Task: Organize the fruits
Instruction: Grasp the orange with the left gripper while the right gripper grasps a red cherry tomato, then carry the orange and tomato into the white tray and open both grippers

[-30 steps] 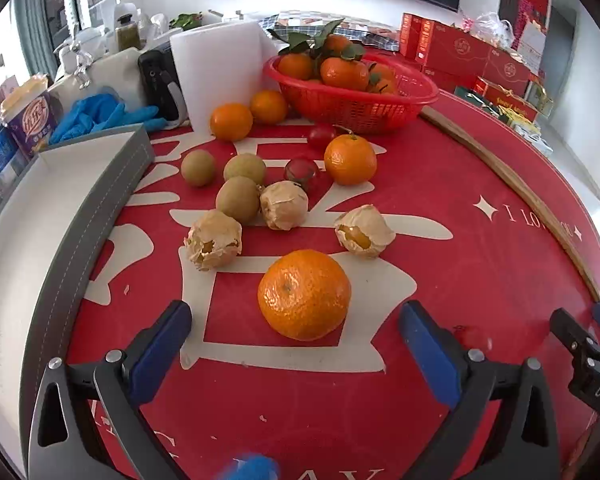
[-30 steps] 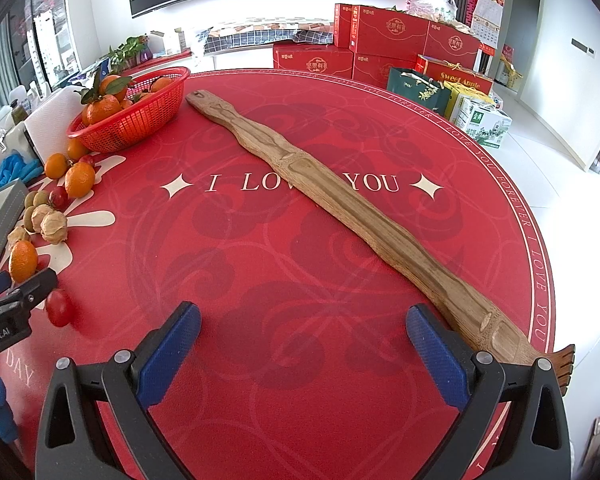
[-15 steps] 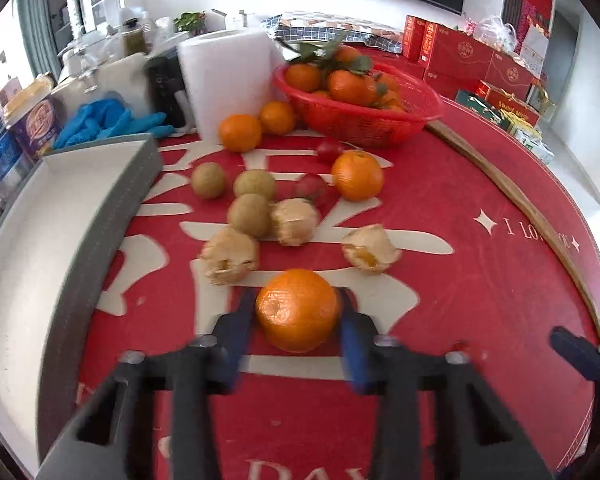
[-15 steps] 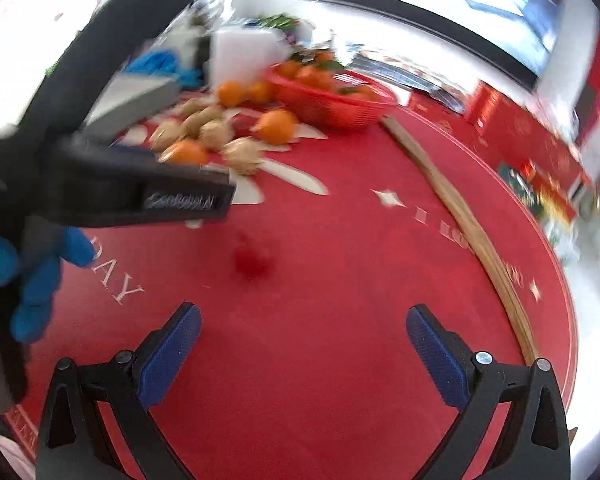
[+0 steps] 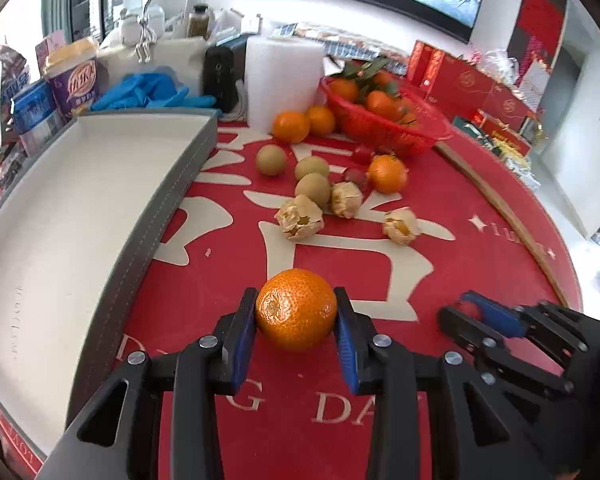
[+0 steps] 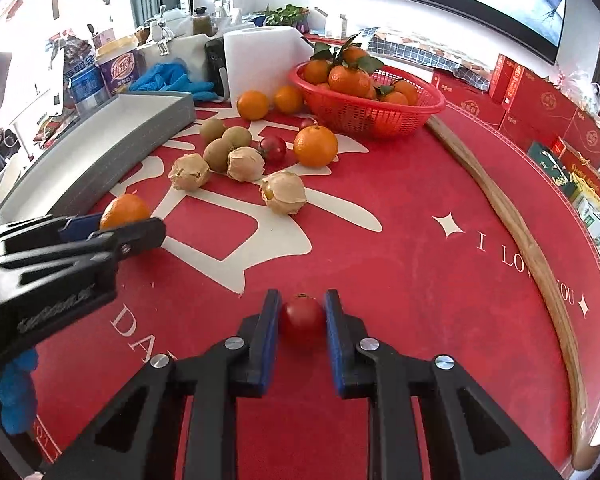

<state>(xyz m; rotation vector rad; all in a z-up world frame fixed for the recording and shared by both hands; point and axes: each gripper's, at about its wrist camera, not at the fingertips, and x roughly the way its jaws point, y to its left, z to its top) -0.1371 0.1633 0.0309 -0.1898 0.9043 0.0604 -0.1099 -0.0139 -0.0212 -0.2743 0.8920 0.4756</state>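
Observation:
My left gripper [image 5: 295, 298] is shut on an orange [image 5: 296, 312], held just above the red tablecloth beside the grey tray [image 5: 168, 208] with its white inside. My right gripper [image 6: 302, 298] is shut on a small red tomato [image 6: 303, 320] low over the cloth. From the right wrist view, the left gripper [image 6: 116, 228] and its orange [image 6: 124, 210] sit at the left. Loose fruit lies beyond: kiwis [image 5: 312, 188], husked physalis [image 5: 300, 216], an orange [image 5: 387, 174], small tomatoes [image 5: 354, 175]. A red basket [image 5: 384, 128] holds leafy oranges.
A white paper roll [image 5: 284, 80], blue gloves [image 5: 148, 90], cups and cans crowd the far left edge. A long wooden stick [image 6: 512, 216] curves along the table's right side. Red gift boxes [image 6: 540, 108] stand beyond it.
The left gripper closed on the nearest orange and lifted it a little toward the tray. The right gripper swung left to the fruit side and closed on the small tomato.

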